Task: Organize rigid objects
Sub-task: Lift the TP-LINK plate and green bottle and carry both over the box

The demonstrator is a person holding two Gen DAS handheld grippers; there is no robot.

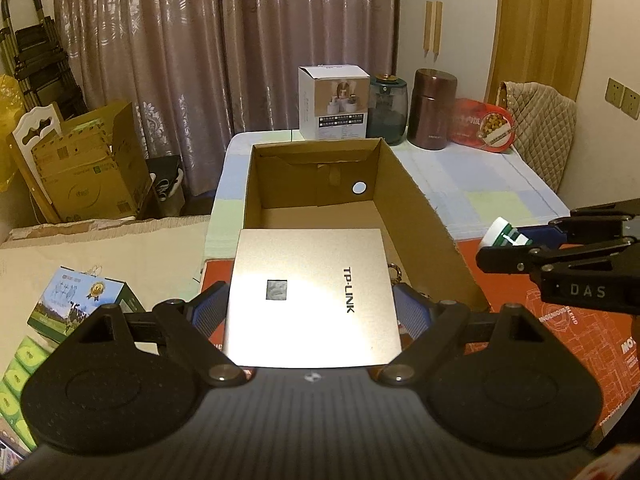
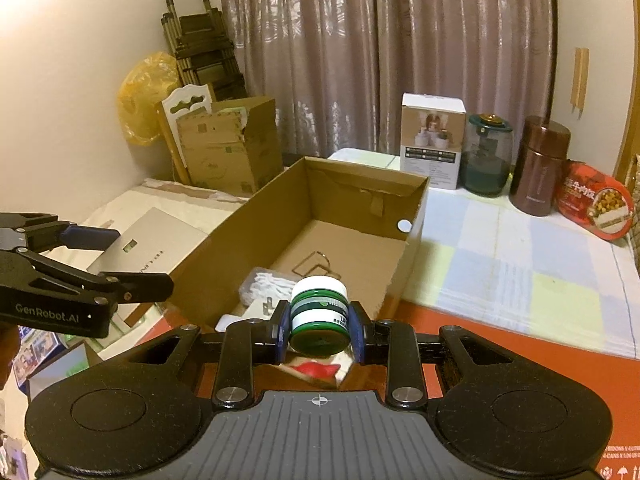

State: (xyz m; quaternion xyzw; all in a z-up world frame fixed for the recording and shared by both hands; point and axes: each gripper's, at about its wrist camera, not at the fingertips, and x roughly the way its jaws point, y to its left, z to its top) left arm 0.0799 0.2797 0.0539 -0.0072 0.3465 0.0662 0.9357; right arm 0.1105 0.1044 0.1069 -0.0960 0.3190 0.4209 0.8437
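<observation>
- Pinkish curtain [image 1: 224, 48] hangs at twelve o'clock.
- Folded stepladder [image 2: 200, 44] leans at eleven o'clock, above a yellow plastic bag [image 2: 140, 96].
- Quilted chair cover [image 1: 544, 120] sits at two o'clock.
- Wall sockets [image 1: 622, 96] beside it.

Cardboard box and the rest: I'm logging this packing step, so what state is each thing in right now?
Cardboard box: open-topped, holding a few small items at its near end.
TP-LINK box: closed, gripped flat at its sides.
Green jar: capped, tilted, clamped.
Left gripper: shut on the TP-LINK box.
Right gripper: shut on the green jar.
Brown canister: lidded, upright.
White product box: closed, upright.
</observation>
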